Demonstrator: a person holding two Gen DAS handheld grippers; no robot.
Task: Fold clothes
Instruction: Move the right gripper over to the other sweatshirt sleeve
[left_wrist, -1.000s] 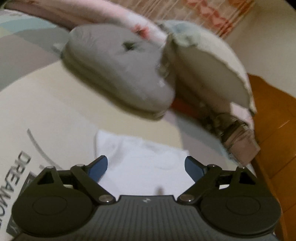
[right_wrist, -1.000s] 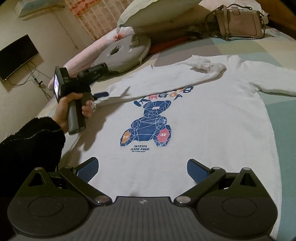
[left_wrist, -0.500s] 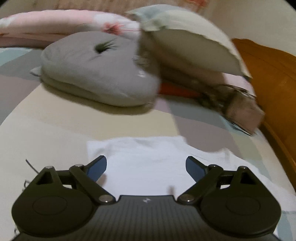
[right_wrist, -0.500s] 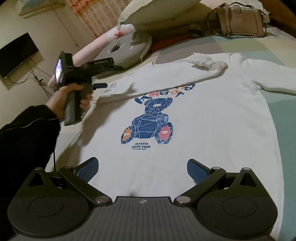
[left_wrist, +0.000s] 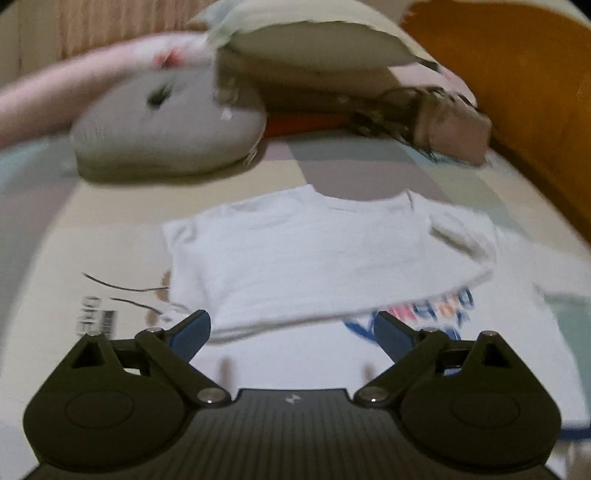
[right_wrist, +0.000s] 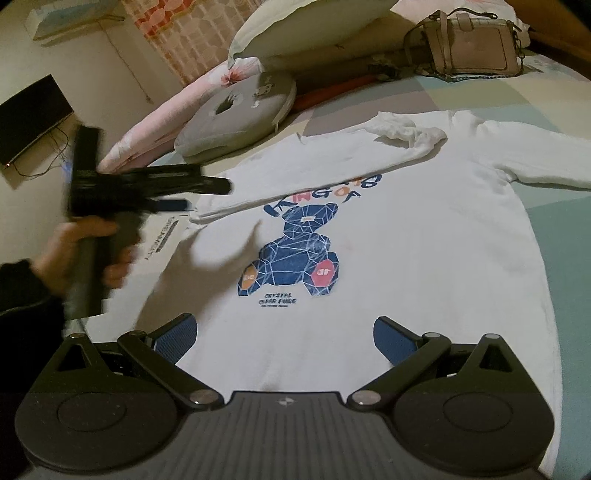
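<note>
A white sweatshirt (right_wrist: 406, 240) with a blue bear print lies flat, front up, on the bed. One sleeve (right_wrist: 332, 173) is folded across the chest, its crumpled cuff (right_wrist: 410, 133) near the collar. The other sleeve (right_wrist: 535, 162) stretches out to the right. My right gripper (right_wrist: 284, 332) hovers open over the hem, holding nothing. My left gripper (right_wrist: 199, 194), in a hand (right_wrist: 92, 243), is blurred in the air at the shirt's left shoulder edge. In the left wrist view that gripper (left_wrist: 291, 336) is open and empty above the folded sleeve (left_wrist: 314, 258).
Past the collar lie a grey round cushion (right_wrist: 236, 118), a pale pillow (right_wrist: 306, 26), a pink floral blanket (right_wrist: 147, 136) and a beige handbag (right_wrist: 469, 44). A wooden headboard (left_wrist: 517, 92) borders the bed. A dark screen (right_wrist: 29, 118) hangs on the left wall.
The left gripper has swung right and risen beside the folded sleeve, so its view now takes in the sleeve and print. The right gripper has barely moved.
</note>
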